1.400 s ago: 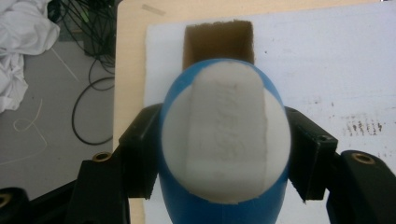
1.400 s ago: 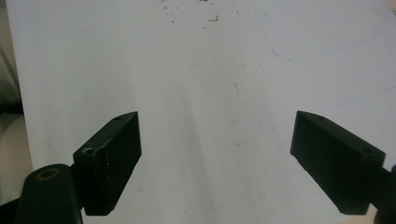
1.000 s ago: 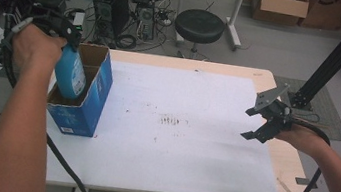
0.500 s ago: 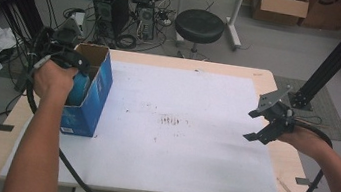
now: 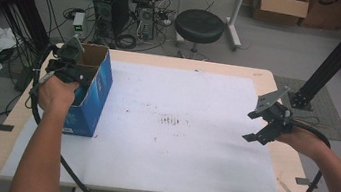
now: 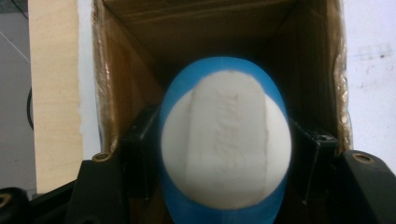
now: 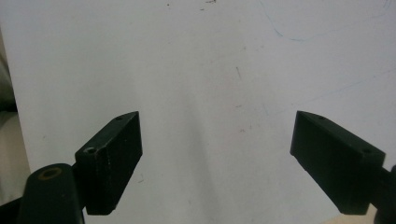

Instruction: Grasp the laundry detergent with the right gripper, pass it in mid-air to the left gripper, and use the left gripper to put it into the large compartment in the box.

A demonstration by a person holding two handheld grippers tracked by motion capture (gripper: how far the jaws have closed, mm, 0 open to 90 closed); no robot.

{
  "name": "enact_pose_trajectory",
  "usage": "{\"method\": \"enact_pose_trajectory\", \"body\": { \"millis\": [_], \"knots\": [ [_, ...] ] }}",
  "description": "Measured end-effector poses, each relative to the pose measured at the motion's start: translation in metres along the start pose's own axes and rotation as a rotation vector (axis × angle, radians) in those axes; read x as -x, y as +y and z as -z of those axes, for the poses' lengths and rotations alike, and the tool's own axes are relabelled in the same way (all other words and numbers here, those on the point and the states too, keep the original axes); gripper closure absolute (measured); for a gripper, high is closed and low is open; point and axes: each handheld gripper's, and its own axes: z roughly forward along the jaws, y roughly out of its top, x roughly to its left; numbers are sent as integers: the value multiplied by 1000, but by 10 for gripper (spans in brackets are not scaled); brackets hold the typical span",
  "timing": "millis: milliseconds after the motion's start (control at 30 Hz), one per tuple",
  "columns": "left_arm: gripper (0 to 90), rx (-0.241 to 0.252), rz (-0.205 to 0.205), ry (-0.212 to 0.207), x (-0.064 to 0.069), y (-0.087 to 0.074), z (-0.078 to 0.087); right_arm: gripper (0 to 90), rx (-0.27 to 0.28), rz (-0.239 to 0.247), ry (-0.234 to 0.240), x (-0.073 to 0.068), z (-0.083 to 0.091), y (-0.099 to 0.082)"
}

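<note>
White paper covers most of the wooden surface, with grey floor, a black stool and a tangle of cables and computer cases beyond its far edge.

Near the left edge of the paper stands a blue cardboard box, upright, its top open and its brown inside showing. Down in that box sits a blue bottle with a white oval base, seen end-on in the left gripper view – the cardboard walls rise around it on all sides. Whether the bottle touches the bottom of the box cannot be told.

Over the box's open mouth the left gripper points down into it, with the person's left hand wrapped around its body at the near side of the box. Its fingers are closed on the bottle, one pad pressed against each flank, the bottle filling the gap between them.

Well to the right of the box, near the paper's right edge, the right gripper hangs just above the paper in the person's right hand. Its fingers stand wide apart – bare white paper shows between them, and they hold and touch nothing.
</note>
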Motion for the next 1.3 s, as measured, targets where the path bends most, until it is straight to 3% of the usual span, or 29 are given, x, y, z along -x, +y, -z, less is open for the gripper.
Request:
{"method": "enact_pose_trajectory", "body": {
  "millis": [233,667,1033,1300],
  "knots": [
    [380,-17,-14,3,1,1,-1,165,-2,5,5,-1,-2,2],
    [342,-2,2,5,-3,-1,0,165,-3,1,9,-3,-4,1],
    [312,8,3,-30,-5,-2,3,165,-5,9,13,-3,-5,5],
    [303,17,3,-30,-6,0,11,164,-8,9,15,-4,-5,7]
  ]
}}
